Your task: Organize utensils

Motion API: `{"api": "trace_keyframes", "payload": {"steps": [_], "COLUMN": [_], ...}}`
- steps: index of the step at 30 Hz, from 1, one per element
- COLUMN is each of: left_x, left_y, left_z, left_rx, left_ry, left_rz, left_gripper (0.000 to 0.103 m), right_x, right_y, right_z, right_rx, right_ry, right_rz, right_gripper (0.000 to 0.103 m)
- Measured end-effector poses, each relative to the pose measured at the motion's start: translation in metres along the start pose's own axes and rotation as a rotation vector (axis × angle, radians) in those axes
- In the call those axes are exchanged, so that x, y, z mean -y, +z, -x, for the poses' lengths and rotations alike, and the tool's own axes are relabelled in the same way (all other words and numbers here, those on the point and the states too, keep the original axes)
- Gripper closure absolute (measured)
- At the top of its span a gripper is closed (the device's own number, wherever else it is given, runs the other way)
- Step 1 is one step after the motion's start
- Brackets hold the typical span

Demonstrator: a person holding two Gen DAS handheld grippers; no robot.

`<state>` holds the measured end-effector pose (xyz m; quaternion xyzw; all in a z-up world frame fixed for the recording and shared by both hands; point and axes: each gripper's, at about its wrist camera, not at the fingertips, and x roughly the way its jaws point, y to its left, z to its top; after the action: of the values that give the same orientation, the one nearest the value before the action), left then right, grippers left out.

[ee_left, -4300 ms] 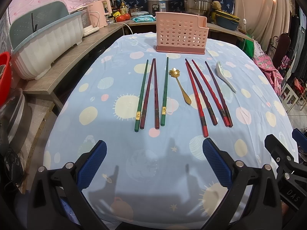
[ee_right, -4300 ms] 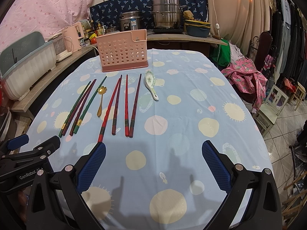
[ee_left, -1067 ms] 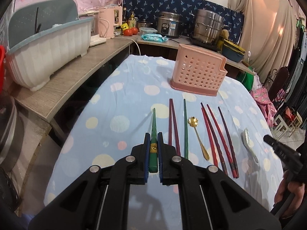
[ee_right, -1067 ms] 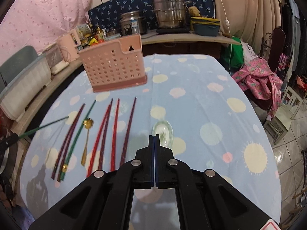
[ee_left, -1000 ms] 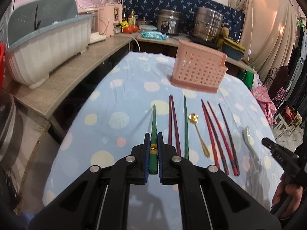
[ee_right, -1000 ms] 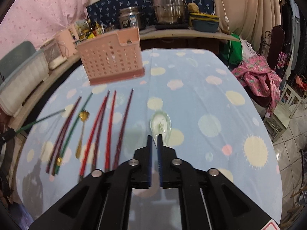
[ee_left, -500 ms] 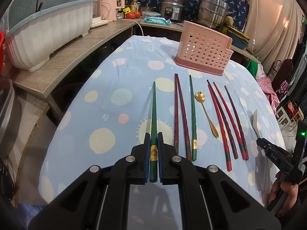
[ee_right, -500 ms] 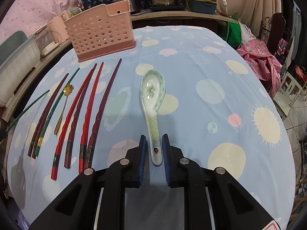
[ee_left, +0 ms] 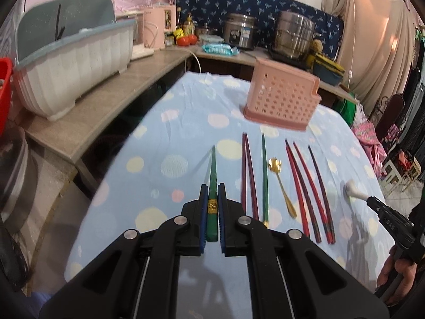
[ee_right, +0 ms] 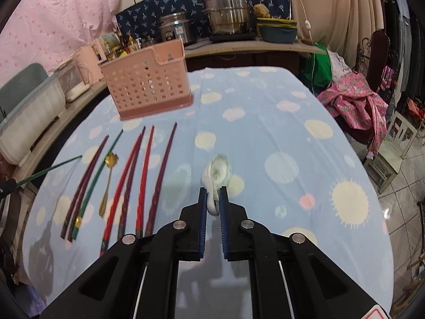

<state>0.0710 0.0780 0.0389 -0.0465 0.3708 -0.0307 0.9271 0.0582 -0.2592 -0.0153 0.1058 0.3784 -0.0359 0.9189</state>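
Observation:
My left gripper [ee_left: 211, 194] is shut on a green chopstick [ee_left: 212, 170] and holds it above the table, tip pointing away. My right gripper [ee_right: 212, 198] is shut on the handle of a white ceramic spoon [ee_right: 218, 171] and holds it above the cloth. The spoon and right gripper also show at the right of the left wrist view [ee_left: 353, 190]. On the blue spotted tablecloth [ee_right: 279, 122] lie a second green chopstick [ee_left: 264, 175], several red and dark chopsticks [ee_left: 305, 183] and a gold spoon [ee_left: 281, 186]. A pink perforated utensil basket [ee_left: 281, 101] stands at the far side.
A side counter with a white dish rack [ee_left: 74, 58] runs along the left. Pots and a rice cooker [ee_left: 239, 36] stand on the back counter. Chairs and pink clothes [ee_right: 356, 103] are to the right of the table.
Both grippers have risen and tilted up, lifting the green chopstick and the white spoon off the cloth. The basket now sits nearer the middle of both views.

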Motion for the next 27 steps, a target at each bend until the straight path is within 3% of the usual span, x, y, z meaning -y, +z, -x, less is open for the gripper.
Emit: {"api": "trace_keyframes", "payload": {"steps": [18, 27], "left_x": [0.009, 0.022], "left_y": [0.074, 0.137], "left_z": [0.004, 0.012], "left_rx": [0.134, 0.228], "left_ry": [-0.006, -0.054], "left_rz": [-0.016, -0.032], "left_gripper": [0.096, 0.096], "right_x": [-0.001, -0.013], "right_y": [0.053, 0.11], "right_z": [0.009, 0.011], "right_rx": [0.071, 0.137], "right_ry": [0.048, 0.133], "right_rz": [-0.005, 0.004], "right_gripper": [0.097, 0.097]}}
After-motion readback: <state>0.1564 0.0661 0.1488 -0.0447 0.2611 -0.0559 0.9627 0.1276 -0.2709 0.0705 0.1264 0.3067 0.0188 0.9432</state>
